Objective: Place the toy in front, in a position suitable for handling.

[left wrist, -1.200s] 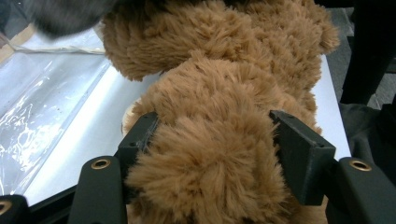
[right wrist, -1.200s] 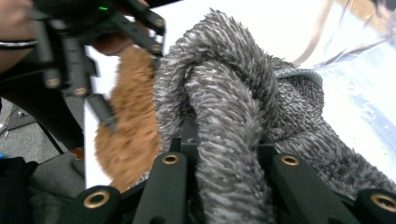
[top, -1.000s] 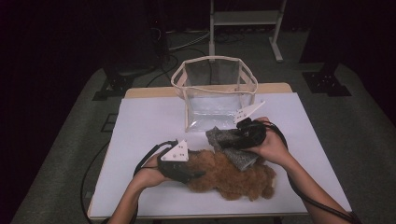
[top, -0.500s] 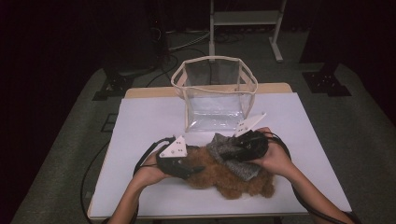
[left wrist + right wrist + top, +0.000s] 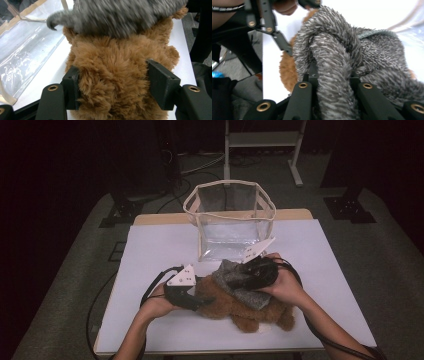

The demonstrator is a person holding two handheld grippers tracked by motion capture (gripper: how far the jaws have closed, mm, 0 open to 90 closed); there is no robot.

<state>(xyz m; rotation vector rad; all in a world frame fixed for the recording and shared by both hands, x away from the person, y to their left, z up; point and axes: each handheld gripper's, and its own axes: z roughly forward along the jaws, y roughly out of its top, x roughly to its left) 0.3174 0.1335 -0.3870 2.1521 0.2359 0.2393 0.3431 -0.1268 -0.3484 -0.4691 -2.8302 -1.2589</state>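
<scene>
My left gripper (image 5: 192, 301) sits lower left of centre in the high view, jaws clamped on the brown plush toy (image 5: 240, 307). In the left gripper view the brown fur (image 5: 112, 72) bulges between both pads; jaws have just been closing on it. The toy lies on the white table (image 5: 150, 245), lower centre of frame. My right gripper (image 5: 235, 281) is right of centre, pinched shut on the grey furry cloth (image 5: 245, 292), which drapes over the toy's top. In the right gripper view a grey fold (image 5: 332, 75) runs up from between the jaws. The clear bag (image 5: 230, 220) stands upright just above both, mouth open.
</scene>
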